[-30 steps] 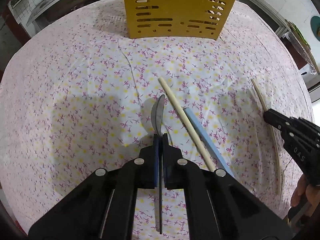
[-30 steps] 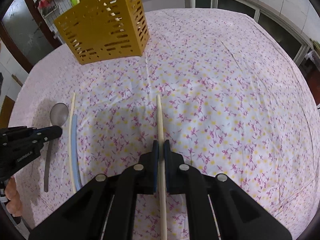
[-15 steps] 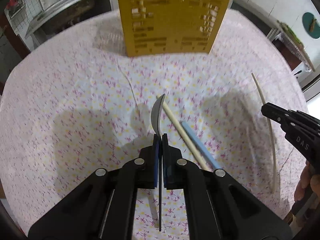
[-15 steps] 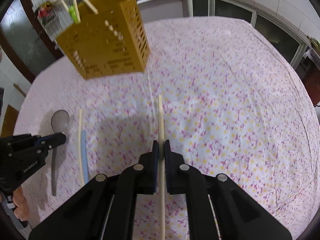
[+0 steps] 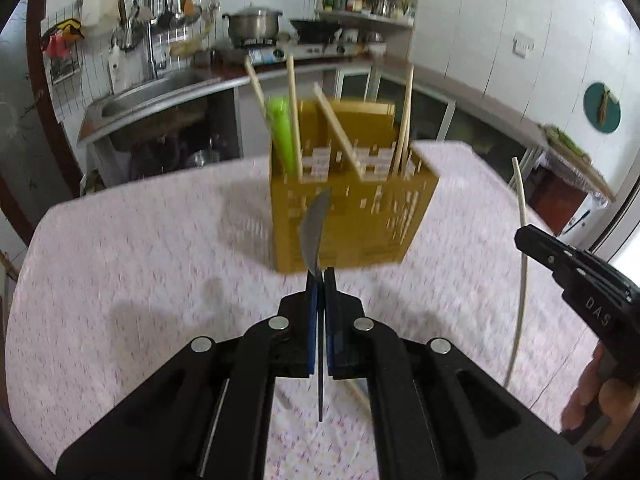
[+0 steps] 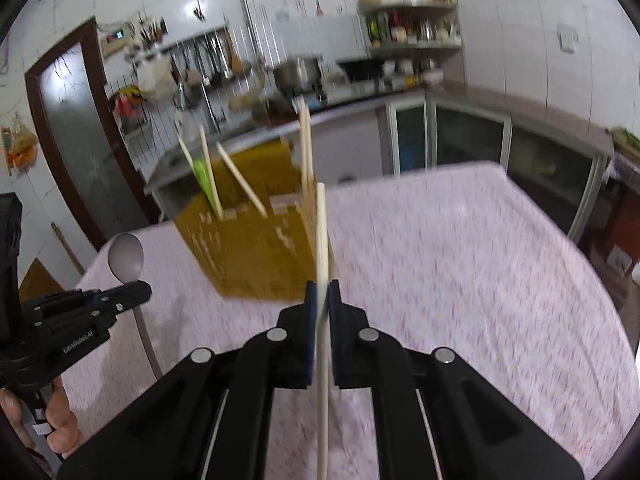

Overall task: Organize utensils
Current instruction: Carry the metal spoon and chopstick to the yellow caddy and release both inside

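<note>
your left gripper (image 5: 320,276) has its jaws pinched on the handle of a metal spoon (image 5: 314,224), gripped edge-on, so the bowl sticks up past the fingertips and the handle end pokes down behind the pads. in the right wrist view the same spoon's round bowl (image 6: 126,258) shows above the left gripper (image 6: 136,294) near the left edge of the table. your right gripper (image 6: 322,290) has its jaws pressed on a pale chopstick (image 6: 322,240), held about midway, one end reaching up ahead of the fingertips and the other running down between the gripper's arms. in the left wrist view that chopstick (image 5: 522,240) and the right gripper (image 5: 524,238) sit off to the right, with your hand (image 5: 588,396) on the grip below. both utensils are lifted clear of the floral tablecloth (image 5: 120,280).

farther out, toward the far edge of the table, stands the yellow slotted utensil holder (image 5: 352,220), upright. several chopsticks (image 5: 294,120) lean in its compartments, and a green utensil (image 5: 282,136) stands in its left compartment. the view is motion-blurred, so i can't tell finer detail of the holder. beyond the table are a steel sink (image 5: 152,92) and a pot (image 5: 254,26) on the stove.
</note>
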Action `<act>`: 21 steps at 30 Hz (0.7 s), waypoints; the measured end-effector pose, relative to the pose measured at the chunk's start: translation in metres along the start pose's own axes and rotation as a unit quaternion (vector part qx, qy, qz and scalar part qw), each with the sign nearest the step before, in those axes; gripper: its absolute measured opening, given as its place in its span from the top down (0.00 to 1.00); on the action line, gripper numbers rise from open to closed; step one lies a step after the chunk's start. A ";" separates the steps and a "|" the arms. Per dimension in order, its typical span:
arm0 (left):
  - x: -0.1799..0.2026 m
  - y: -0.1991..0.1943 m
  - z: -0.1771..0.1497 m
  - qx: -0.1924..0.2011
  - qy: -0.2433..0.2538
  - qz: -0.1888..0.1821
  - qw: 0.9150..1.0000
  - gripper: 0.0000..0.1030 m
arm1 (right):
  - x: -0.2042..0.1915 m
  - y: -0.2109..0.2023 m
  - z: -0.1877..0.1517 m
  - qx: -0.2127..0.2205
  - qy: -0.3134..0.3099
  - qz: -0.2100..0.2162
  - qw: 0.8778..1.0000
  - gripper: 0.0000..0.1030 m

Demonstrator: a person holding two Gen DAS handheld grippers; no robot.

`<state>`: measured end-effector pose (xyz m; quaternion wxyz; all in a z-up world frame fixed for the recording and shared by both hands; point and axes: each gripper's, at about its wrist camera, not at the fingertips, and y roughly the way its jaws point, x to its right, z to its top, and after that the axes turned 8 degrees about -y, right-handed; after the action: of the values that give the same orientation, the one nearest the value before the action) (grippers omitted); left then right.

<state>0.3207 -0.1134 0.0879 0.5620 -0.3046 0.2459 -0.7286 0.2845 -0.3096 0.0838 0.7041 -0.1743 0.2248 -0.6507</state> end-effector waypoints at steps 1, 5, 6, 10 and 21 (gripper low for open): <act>0.003 -0.003 0.005 0.009 0.001 -0.001 1.000 0.98 | -0.001 -0.002 0.007 0.014 -0.002 -0.003 1.000 0.94; 0.014 -0.016 0.037 0.048 0.010 -0.004 0.999 0.98 | -0.002 -0.007 0.041 0.071 0.001 -0.003 0.997 0.94; 0.014 -0.020 0.044 0.057 0.011 -0.004 0.998 0.98 | -0.001 -0.006 0.053 0.089 0.002 -0.005 0.996 0.94; 0.018 -0.032 0.077 0.108 0.021 0.003 0.994 0.98 | -0.003 0.000 0.091 0.143 -0.003 -0.007 0.990 0.94; 0.015 0.016 0.124 0.208 0.018 -0.037 0.977 0.98 | -0.011 0.051 0.130 0.237 -0.019 -0.005 0.971 0.94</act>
<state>0.4180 -0.1342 0.1647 0.5814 -0.1768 0.0878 -0.7893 0.3974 -0.2998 0.1665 0.7260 -0.0162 0.0495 -0.6857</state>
